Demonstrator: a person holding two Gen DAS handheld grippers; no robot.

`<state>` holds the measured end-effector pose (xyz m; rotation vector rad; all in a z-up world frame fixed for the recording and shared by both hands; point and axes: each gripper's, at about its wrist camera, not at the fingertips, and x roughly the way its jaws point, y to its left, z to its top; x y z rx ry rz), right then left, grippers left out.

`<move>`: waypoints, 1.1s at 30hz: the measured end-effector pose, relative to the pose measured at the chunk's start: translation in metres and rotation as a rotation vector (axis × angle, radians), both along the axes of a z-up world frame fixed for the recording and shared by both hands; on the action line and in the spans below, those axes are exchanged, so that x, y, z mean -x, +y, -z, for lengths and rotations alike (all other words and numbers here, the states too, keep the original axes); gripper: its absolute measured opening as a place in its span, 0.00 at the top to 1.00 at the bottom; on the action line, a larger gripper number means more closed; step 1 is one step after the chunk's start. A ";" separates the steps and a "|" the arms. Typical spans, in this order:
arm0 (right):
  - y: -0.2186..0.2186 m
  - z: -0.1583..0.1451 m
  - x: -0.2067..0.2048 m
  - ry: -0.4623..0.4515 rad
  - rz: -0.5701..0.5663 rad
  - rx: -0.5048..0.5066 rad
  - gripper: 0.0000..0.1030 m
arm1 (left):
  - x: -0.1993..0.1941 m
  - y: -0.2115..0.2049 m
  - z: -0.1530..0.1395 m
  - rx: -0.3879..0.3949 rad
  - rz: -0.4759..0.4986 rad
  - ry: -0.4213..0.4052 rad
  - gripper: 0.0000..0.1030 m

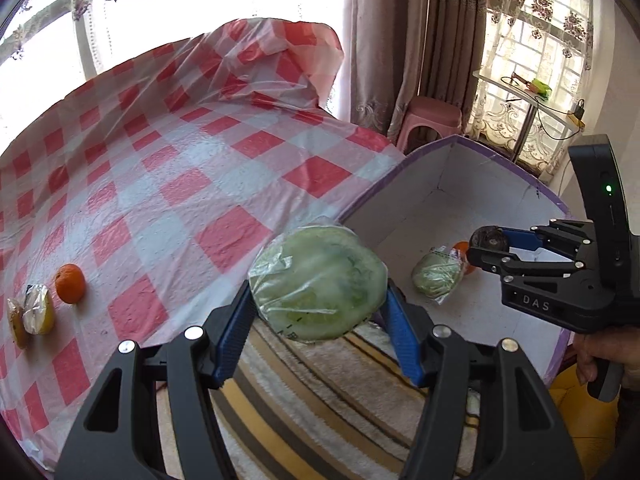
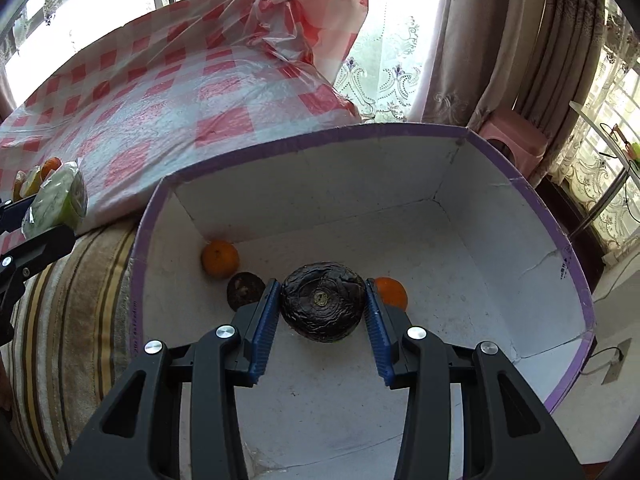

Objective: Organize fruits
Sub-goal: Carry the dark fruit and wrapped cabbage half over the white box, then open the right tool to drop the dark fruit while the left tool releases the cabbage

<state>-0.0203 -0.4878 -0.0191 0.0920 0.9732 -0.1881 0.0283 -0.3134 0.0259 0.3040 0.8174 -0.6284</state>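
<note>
Left gripper [image 1: 318, 300] pinches a plastic-wrapped pale green fruit [image 1: 318, 282]; right gripper [image 2: 323, 306] pinches a wrinkled dark round fruit [image 2: 323, 300] above the purple-rimmed white box [image 2: 480, 240].

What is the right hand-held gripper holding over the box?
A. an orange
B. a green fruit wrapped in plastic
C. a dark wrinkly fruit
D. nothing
C: the right hand-held gripper has its blue pads pressed on both sides of a dark wrinkly fruit above the white box.
</note>
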 end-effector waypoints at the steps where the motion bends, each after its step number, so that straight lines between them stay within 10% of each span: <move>1: -0.003 0.003 0.001 0.014 0.002 0.004 0.60 | 0.003 -0.007 0.002 -0.010 0.019 0.000 0.39; 22: -0.034 0.055 -0.003 0.288 -0.082 0.075 0.60 | 0.048 -0.121 0.064 -0.299 0.470 0.111 0.39; 33: -0.039 0.073 -0.012 0.387 -0.104 0.082 0.60 | 0.042 -0.142 0.096 -0.423 0.555 0.228 0.39</move>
